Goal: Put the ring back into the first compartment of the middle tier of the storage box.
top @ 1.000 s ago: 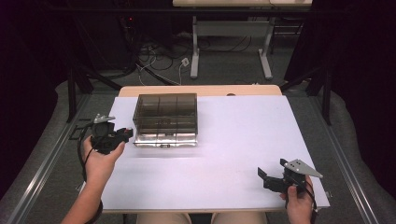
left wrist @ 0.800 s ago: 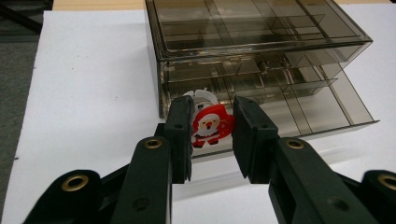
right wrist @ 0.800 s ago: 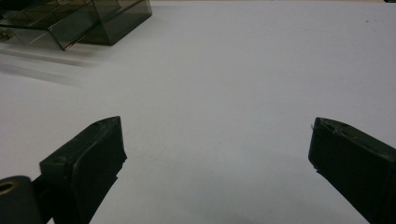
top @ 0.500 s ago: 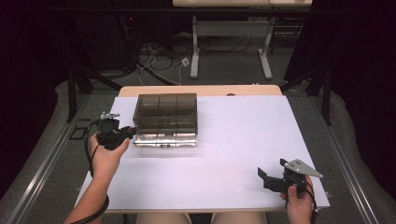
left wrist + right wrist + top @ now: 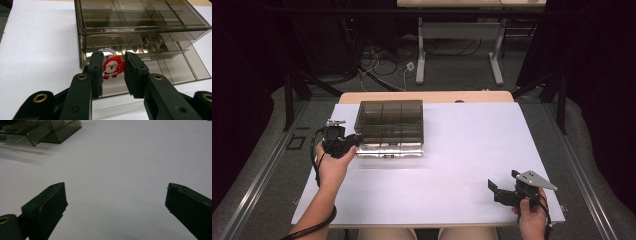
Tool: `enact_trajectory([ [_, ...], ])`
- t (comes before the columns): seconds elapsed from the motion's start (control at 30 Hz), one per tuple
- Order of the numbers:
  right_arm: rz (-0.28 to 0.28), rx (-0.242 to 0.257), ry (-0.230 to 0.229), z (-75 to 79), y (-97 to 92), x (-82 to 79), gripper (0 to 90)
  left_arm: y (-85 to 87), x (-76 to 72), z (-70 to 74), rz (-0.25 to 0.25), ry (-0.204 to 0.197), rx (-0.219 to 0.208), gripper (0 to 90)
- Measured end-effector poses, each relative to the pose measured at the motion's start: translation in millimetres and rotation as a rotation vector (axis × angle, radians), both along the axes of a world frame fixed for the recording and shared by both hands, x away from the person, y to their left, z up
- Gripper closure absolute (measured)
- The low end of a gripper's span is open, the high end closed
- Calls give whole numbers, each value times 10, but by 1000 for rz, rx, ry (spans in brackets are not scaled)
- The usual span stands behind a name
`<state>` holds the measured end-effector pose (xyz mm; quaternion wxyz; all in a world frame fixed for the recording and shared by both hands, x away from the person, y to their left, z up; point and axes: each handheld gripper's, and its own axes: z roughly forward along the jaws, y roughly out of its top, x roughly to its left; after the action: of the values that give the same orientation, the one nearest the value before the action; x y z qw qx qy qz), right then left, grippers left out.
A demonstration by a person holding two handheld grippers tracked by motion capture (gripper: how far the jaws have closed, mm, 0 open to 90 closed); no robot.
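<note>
On the white table (image 5: pixel 452 165), the left gripper (image 5: pixel 113 68) is pinching a Santa charm (image 5: pixel 112 67) at the open compartment box (image 5: pixel 389 122), not yet dropped in; the right gripper (image 5: pixel 501 192) is resting spread

Lab-like recording space: white-topped table (image 5: pixel 472 150), dark curtains (image 5: pixel 257 60), floor cables (image 5: pixel 382 57).

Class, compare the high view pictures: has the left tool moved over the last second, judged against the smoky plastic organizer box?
Yes. The left tool has moved away from the person and rightward, closing on the organizer box; its tips now meet the box's near-left corner.
</note>
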<state>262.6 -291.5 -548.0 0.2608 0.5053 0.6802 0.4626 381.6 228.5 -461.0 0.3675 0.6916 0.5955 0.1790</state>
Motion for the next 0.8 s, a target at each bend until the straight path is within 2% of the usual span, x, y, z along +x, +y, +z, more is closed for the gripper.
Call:
enact_trajectory([
  [0.37,-2,11,1,-4,9,2,32,-50,54,-149,20,-10,-25,685],
  [0.43,-1,14,-10,-12,10,10,32,-56,59,-179,19,-4,-26,685],
  [0.8,2,10,-5,-13,10,14,32,-105,81,-339,40,-13,-7,685],
])
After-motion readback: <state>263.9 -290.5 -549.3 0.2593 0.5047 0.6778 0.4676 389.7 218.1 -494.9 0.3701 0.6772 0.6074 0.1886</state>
